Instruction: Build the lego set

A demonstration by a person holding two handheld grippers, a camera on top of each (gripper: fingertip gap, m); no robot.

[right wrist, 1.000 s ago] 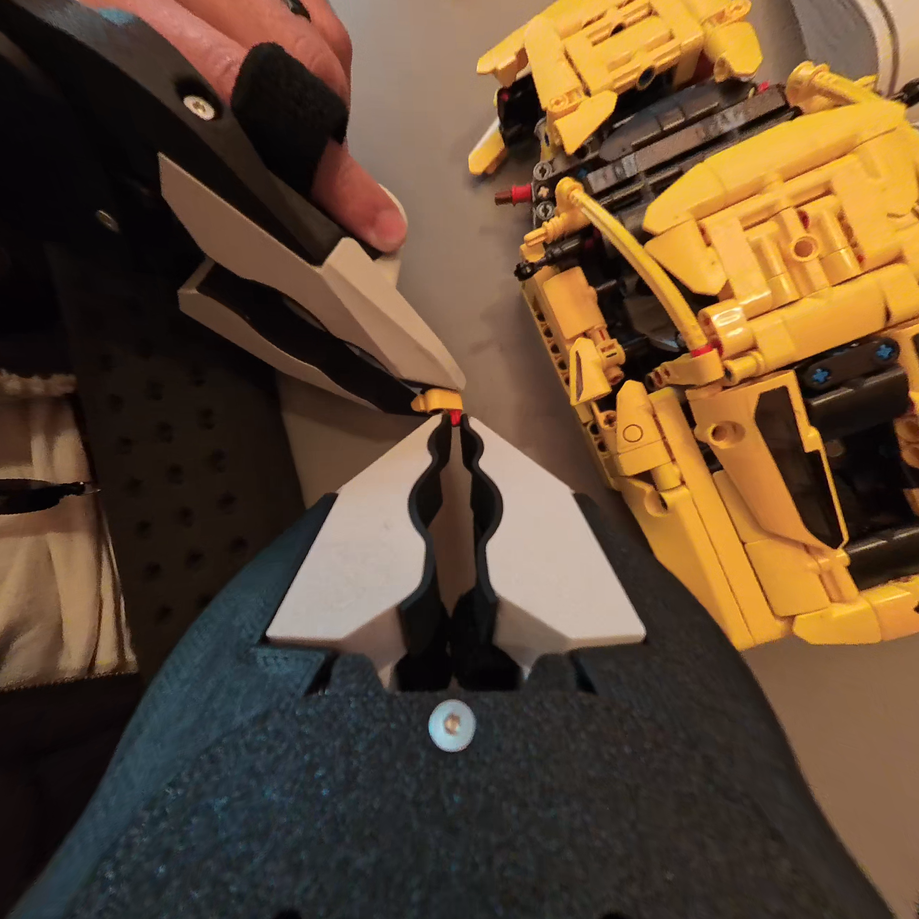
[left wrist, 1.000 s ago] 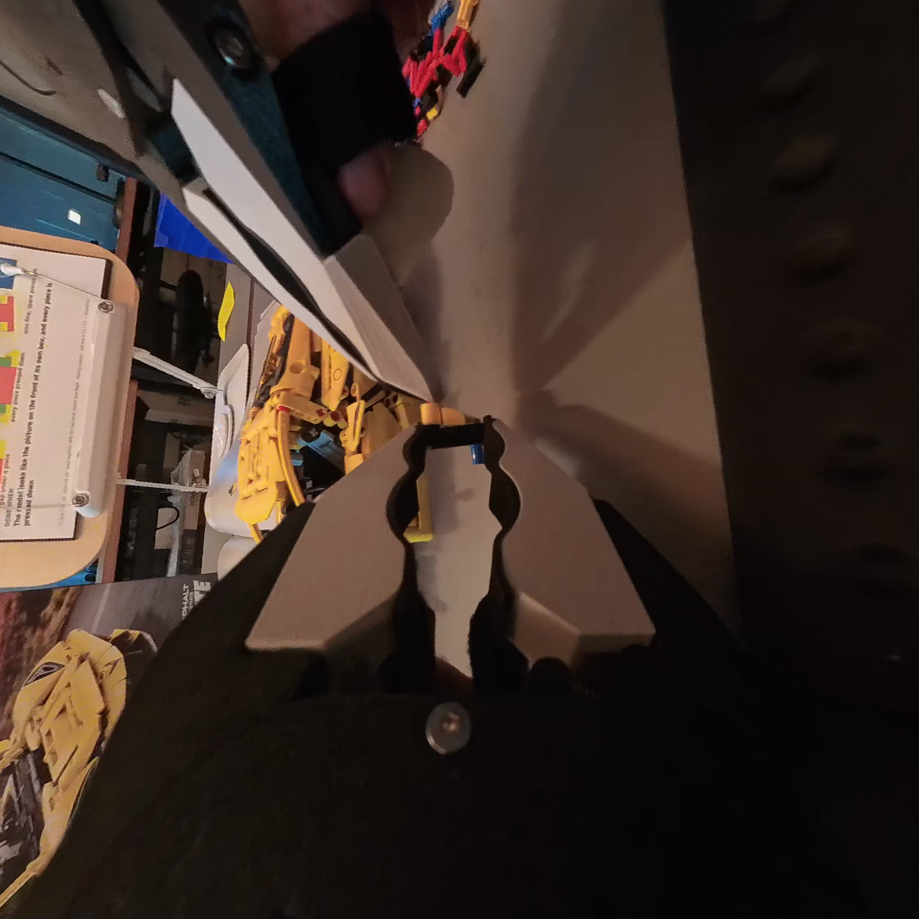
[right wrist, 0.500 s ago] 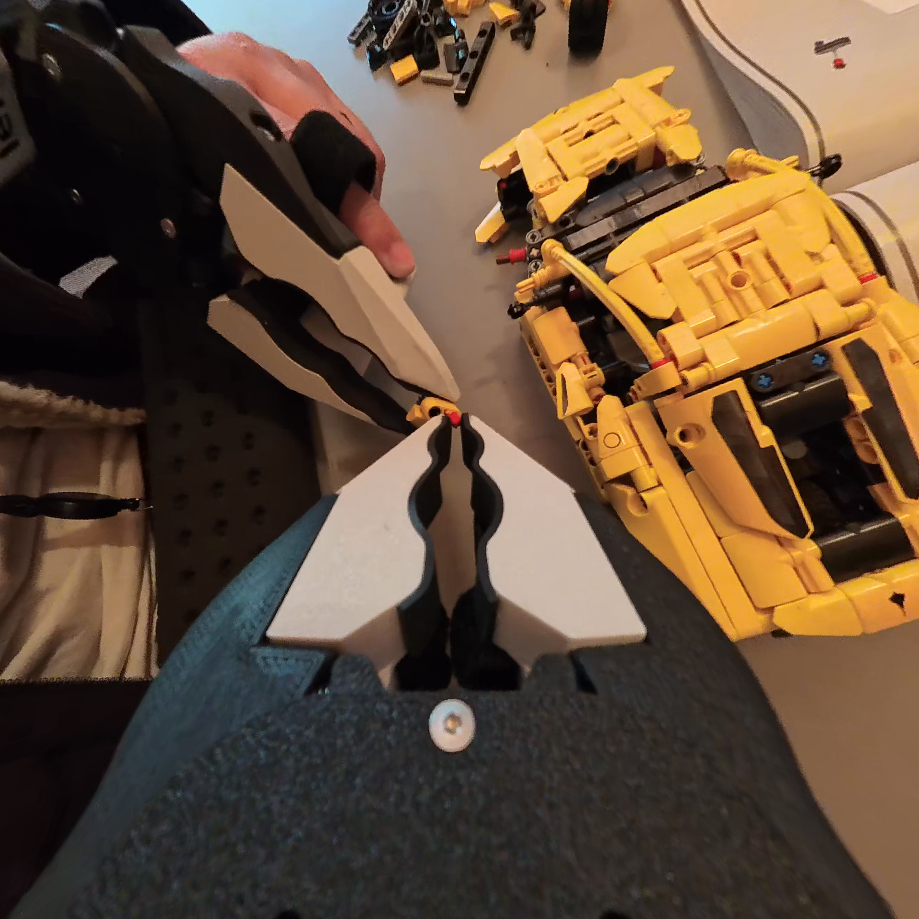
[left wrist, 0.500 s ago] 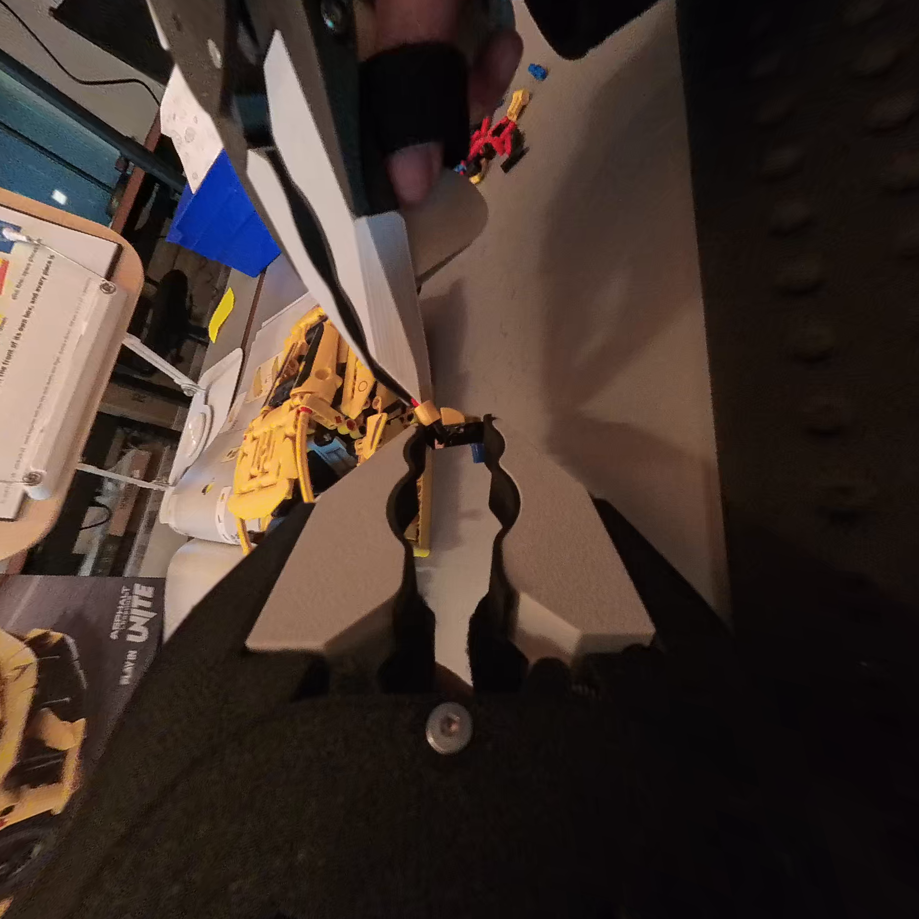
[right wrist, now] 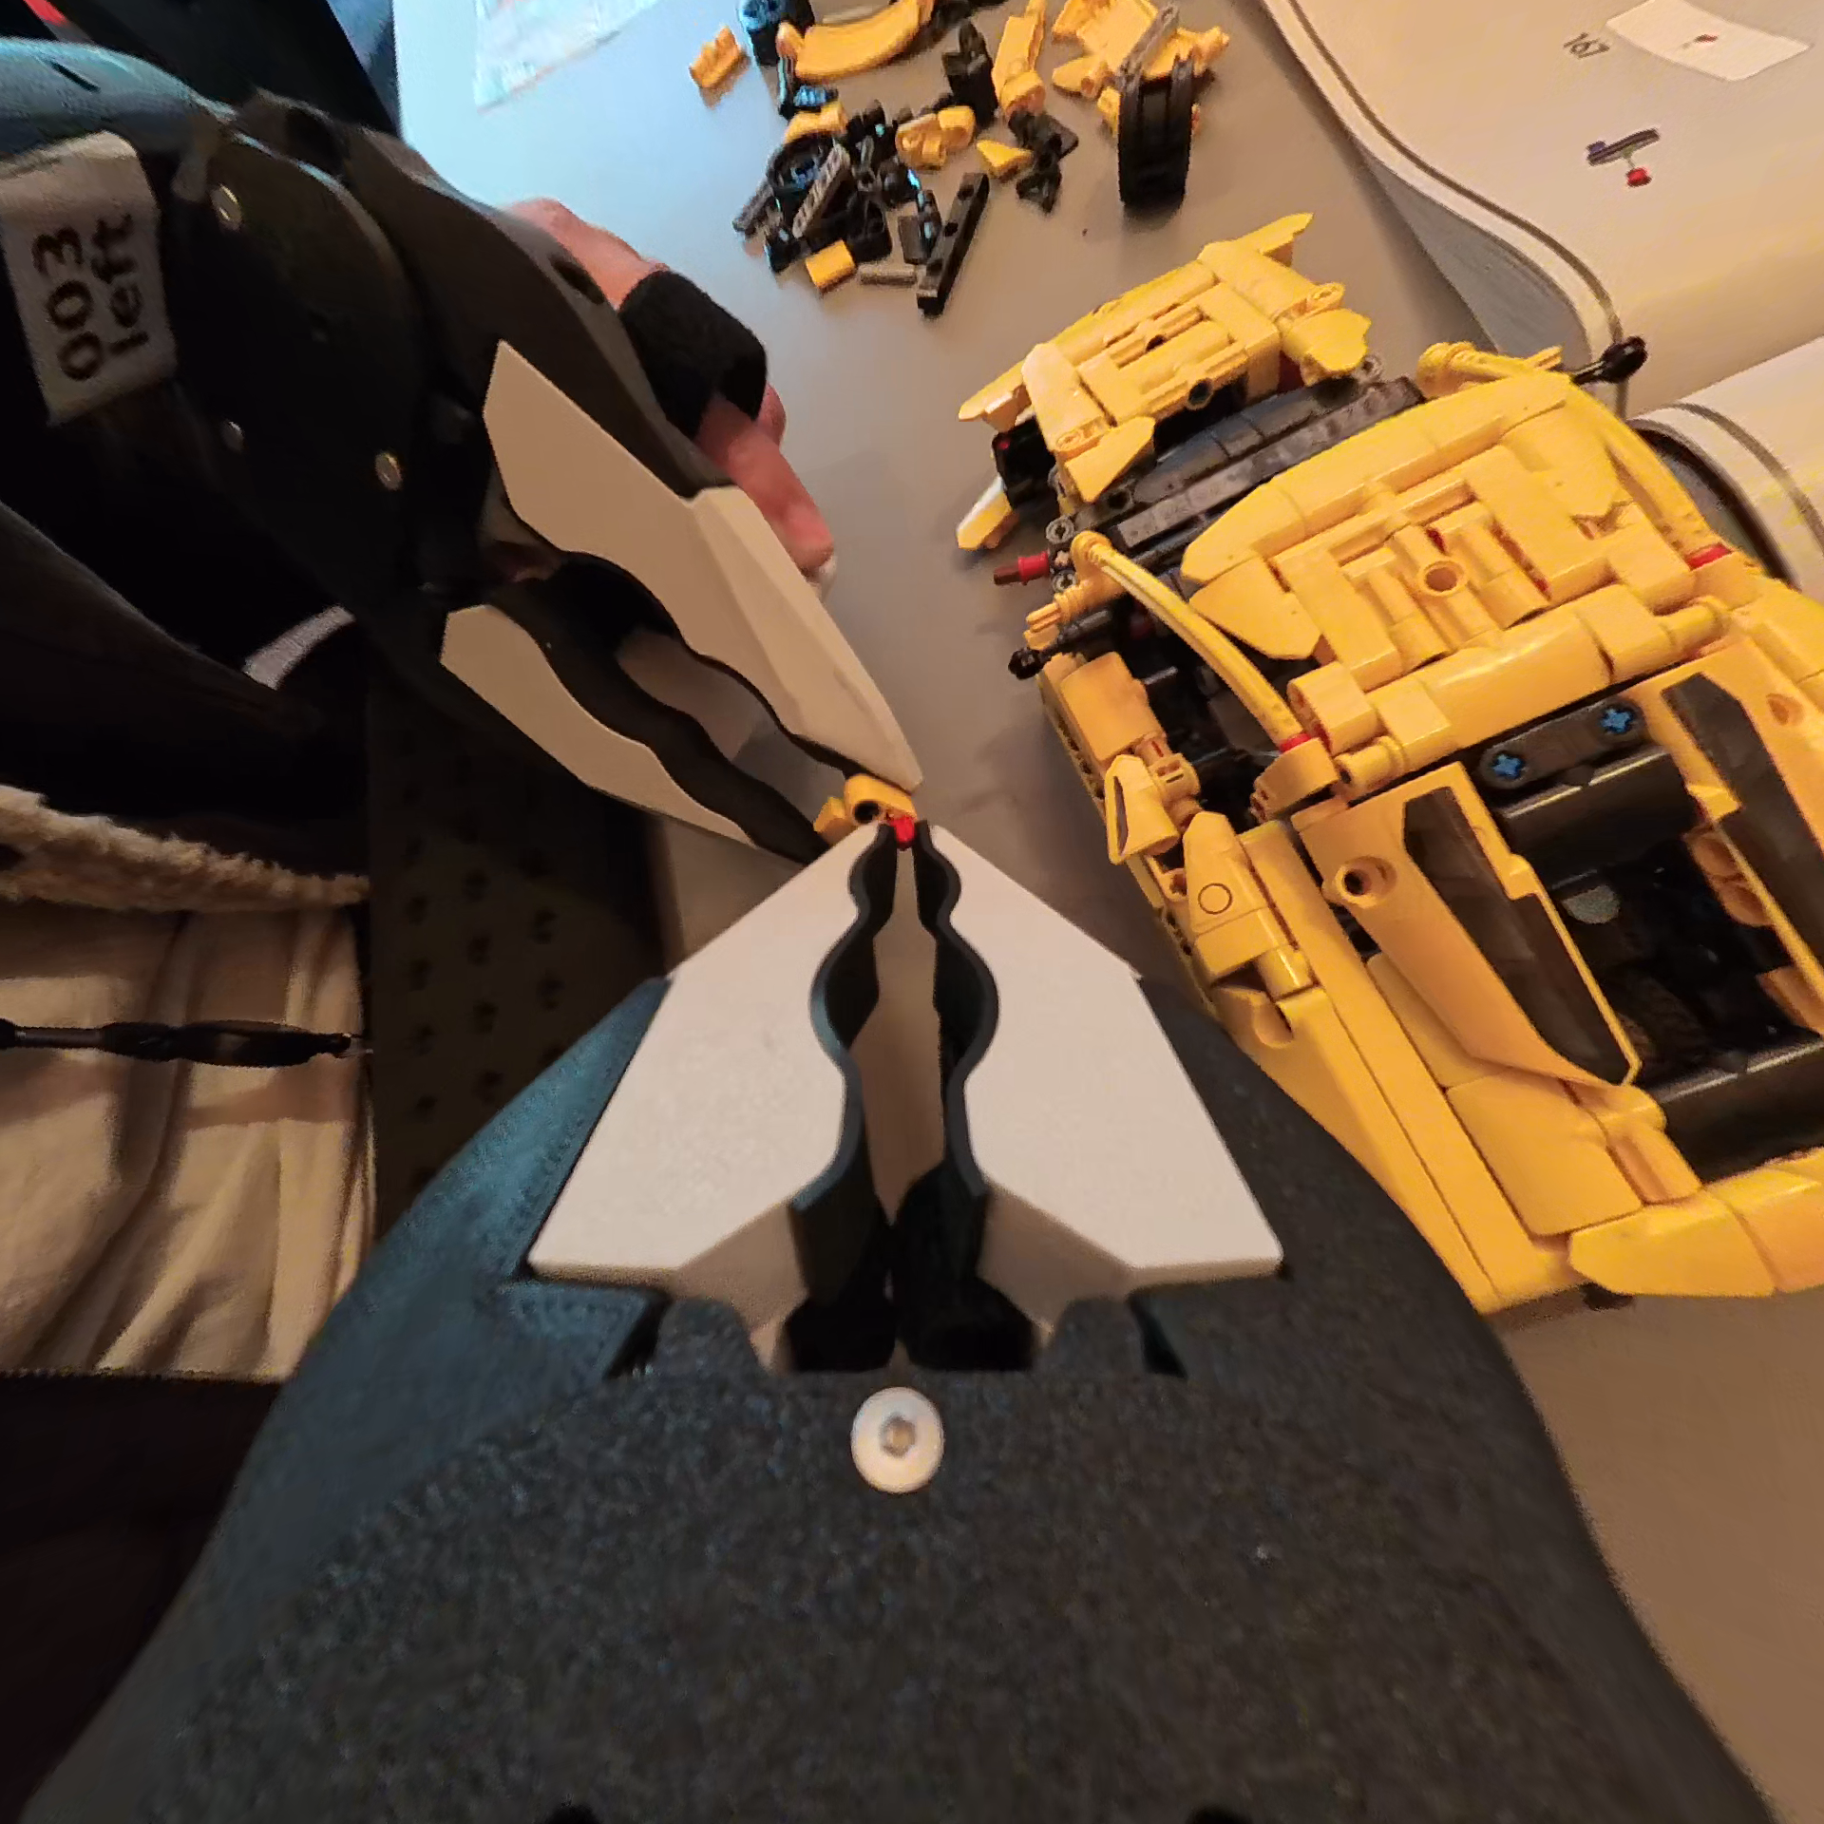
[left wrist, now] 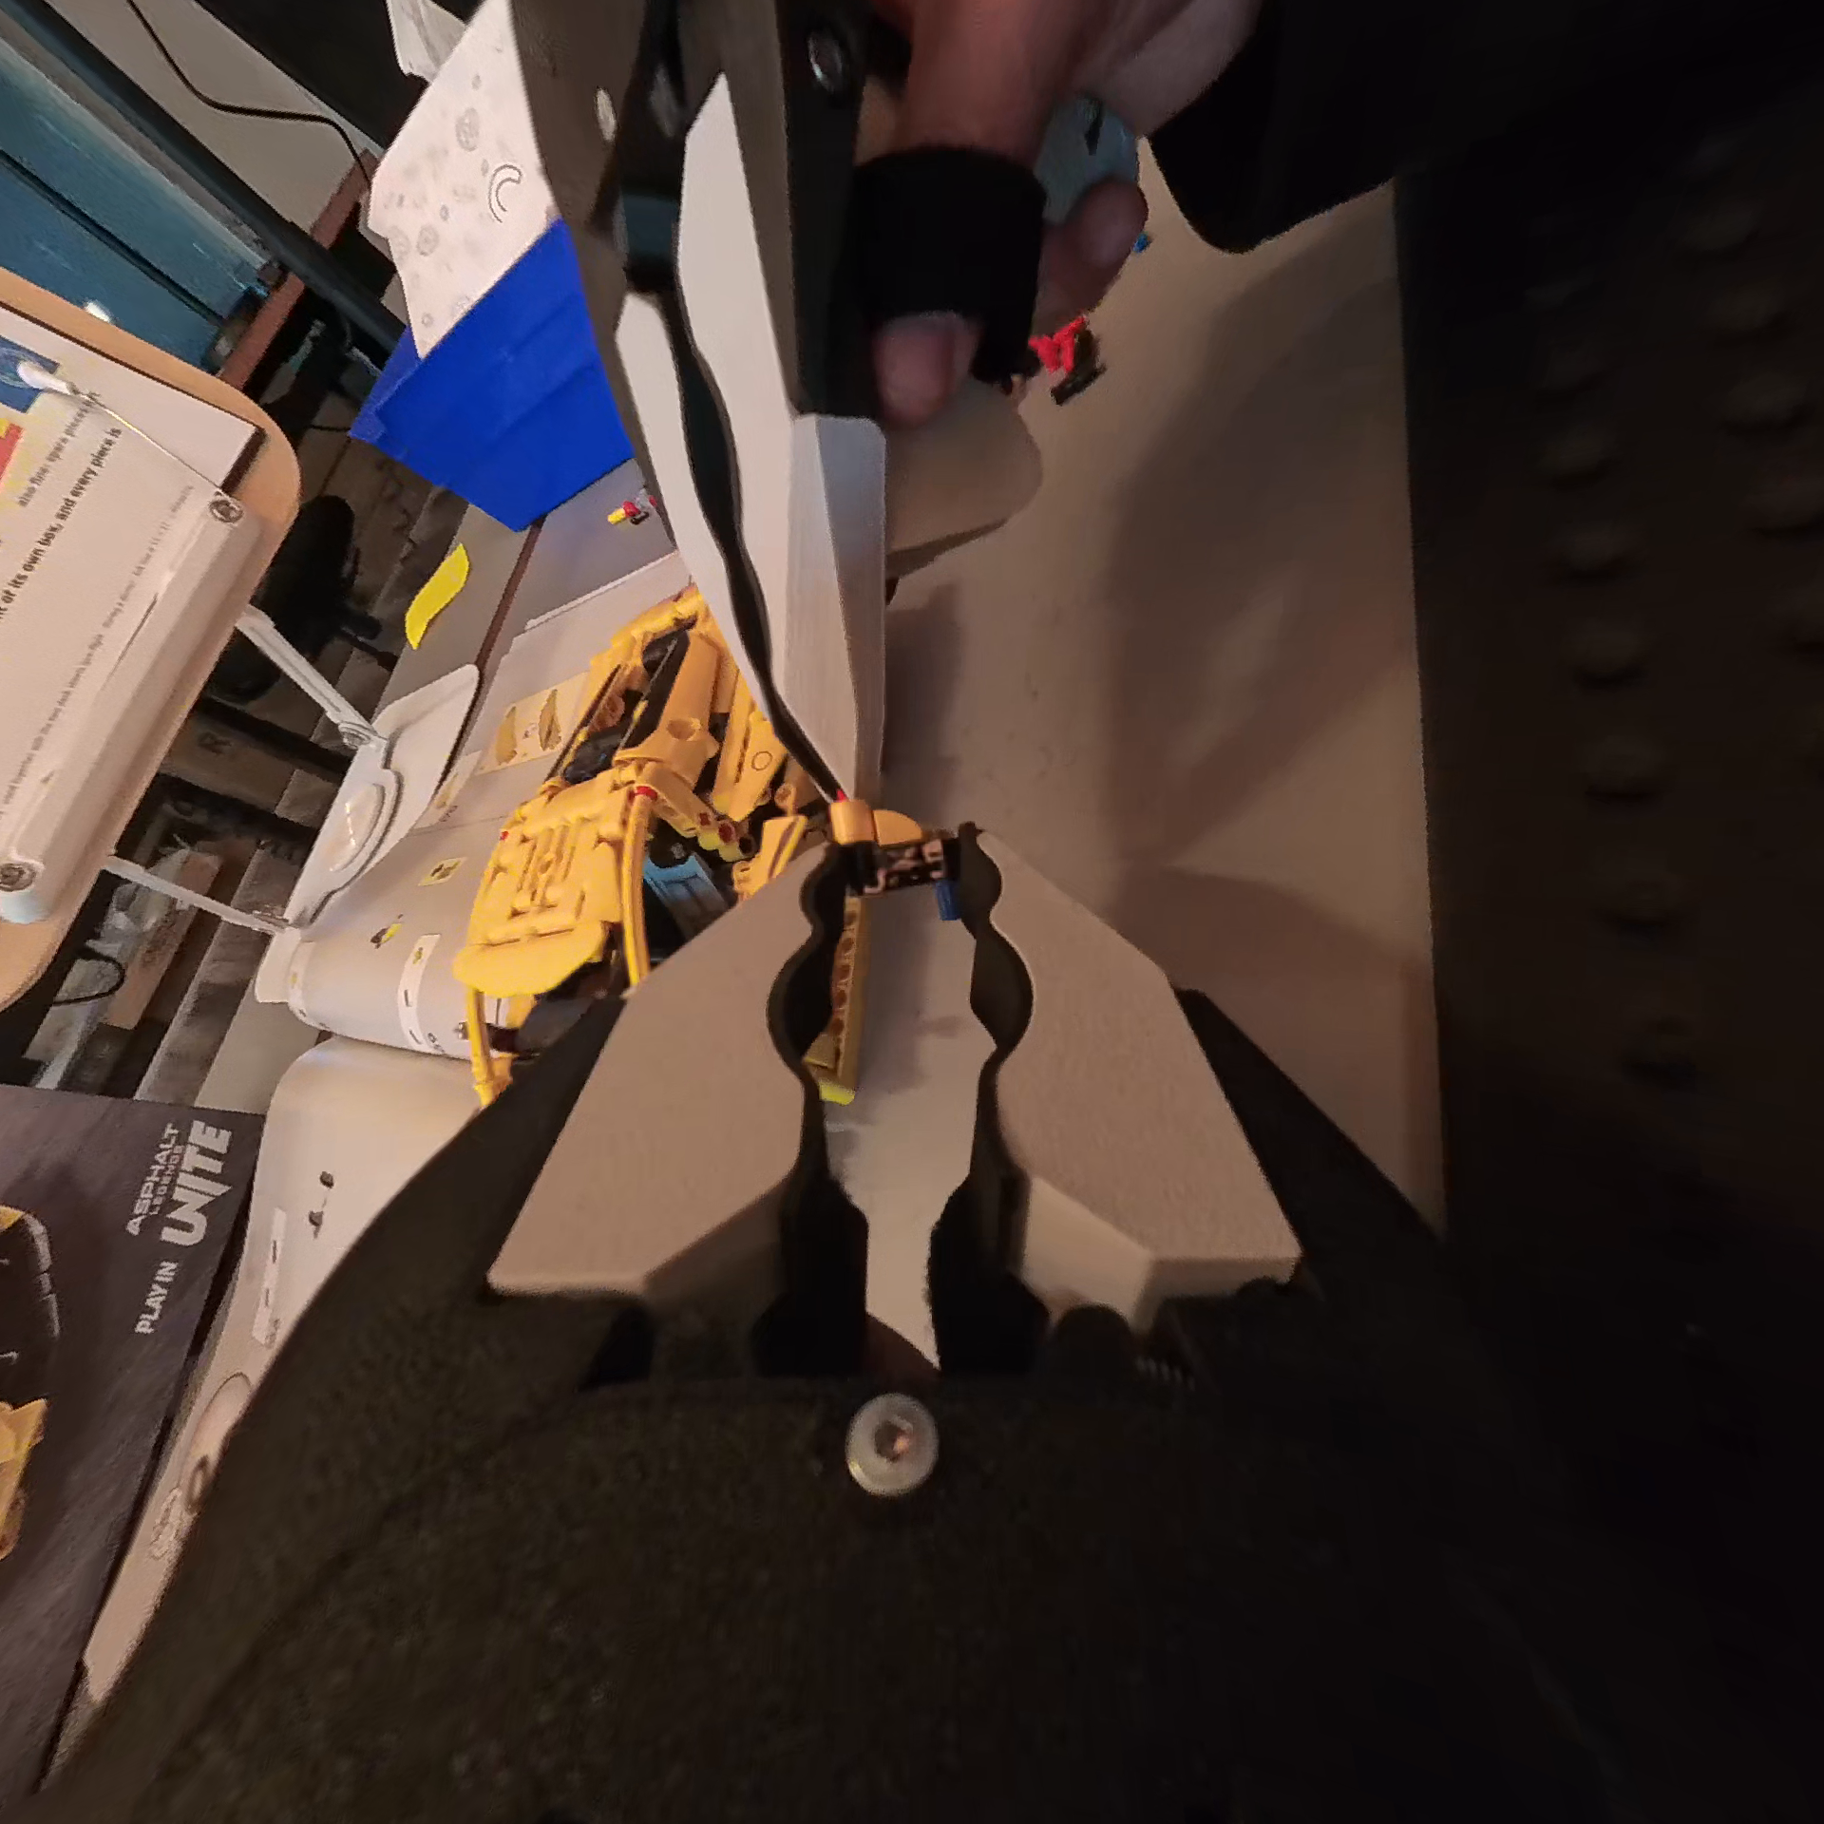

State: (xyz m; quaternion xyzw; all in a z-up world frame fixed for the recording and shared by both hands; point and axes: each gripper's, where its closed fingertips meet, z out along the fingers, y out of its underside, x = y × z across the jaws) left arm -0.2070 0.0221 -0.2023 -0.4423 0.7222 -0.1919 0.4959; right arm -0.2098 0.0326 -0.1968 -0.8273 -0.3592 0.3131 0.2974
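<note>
Right wrist view: right hand-held gripper [right wrist: 900, 834] pinches a red pin [right wrist: 899, 827], tip to tip with the left hand-held gripper [right wrist: 857, 790] clamping a small yellow-black piece [left wrist: 893, 857]. Loose parts [right wrist: 908, 148] have newly entered view beyond the yellow car [right wrist: 1431, 790] on the table [right wrist: 612, 128].

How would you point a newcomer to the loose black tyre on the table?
Start at the big yellow car model on the grey table. Beyond its nose lies a scatter of loose yellow and black parts. At the right end of that scatter, the black tyre stands on edge, far bulkier and rounder than the small beams and connectors beside it.
</note>
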